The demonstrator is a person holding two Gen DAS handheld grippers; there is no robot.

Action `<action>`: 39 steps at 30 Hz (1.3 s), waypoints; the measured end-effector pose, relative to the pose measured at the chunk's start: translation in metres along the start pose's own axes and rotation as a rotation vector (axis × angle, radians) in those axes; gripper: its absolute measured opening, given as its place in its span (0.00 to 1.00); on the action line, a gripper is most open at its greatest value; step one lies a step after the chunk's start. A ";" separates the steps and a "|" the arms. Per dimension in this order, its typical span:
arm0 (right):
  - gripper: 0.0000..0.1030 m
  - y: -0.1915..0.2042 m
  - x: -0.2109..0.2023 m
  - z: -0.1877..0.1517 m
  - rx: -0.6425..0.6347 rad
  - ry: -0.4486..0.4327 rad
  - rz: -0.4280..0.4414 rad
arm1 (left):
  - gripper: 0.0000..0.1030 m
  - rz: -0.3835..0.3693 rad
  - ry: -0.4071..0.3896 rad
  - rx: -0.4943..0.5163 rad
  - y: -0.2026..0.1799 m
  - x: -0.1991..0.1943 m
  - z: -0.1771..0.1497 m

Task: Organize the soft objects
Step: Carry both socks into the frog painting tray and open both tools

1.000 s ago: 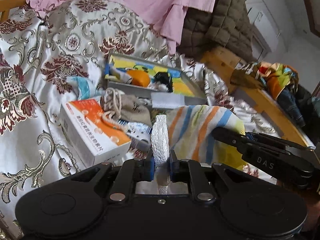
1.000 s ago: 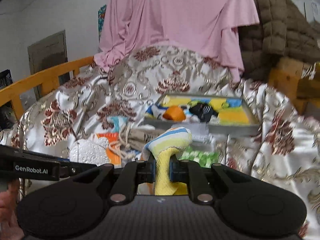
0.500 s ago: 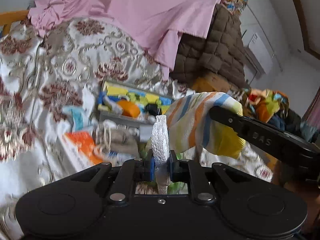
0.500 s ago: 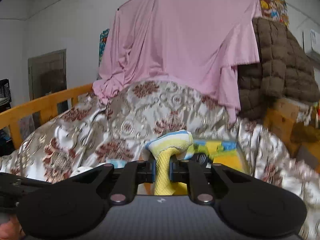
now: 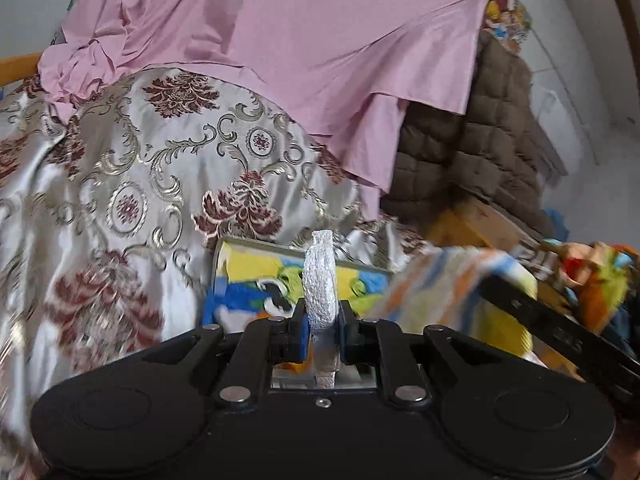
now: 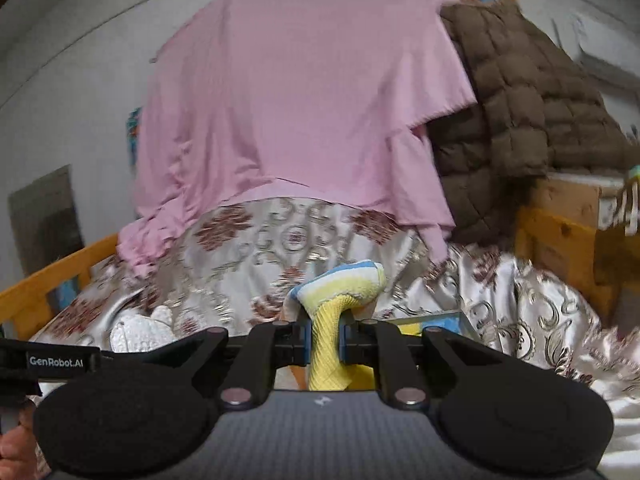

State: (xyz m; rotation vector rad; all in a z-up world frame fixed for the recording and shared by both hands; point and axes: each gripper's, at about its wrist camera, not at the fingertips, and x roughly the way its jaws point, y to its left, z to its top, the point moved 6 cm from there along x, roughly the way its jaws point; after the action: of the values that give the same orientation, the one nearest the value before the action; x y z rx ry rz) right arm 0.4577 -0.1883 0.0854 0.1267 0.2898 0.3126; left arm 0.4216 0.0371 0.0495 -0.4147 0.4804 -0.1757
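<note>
Striped towel [image 6: 338, 280] pinched at a bunched fold by right gripper [image 6: 325, 336]; limp, light. White textured cloth [image 5: 319, 280] clamped by left gripper [image 5: 323, 334], above tray [image 5: 256, 264].

White textured soft piece [image 5: 320, 280] upright, pinched edge-on between left jaws. Striped yellow-blue-orange towel [image 6: 340, 296] bunched, clamped in right jaws, held up above the bed; blurred in left view.

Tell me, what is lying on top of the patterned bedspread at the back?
A pink sheet drapes over the patterned bedspread, hiding its upper part. A brown quilted blanket sits beside; what lies beneath stays covered.
</note>
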 end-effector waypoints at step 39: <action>0.21 -0.151 0.119 -0.091 0.333 0.286 -0.113 | 0.21 0.023 0.190 0.122 -0.057 0.253 -0.035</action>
State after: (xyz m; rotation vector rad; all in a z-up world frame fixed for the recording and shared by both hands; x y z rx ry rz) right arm 0.5811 -0.2853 -0.0574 0.3934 0.6302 0.1675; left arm 0.6222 -0.0917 -0.0589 -0.2740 0.6576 -0.2226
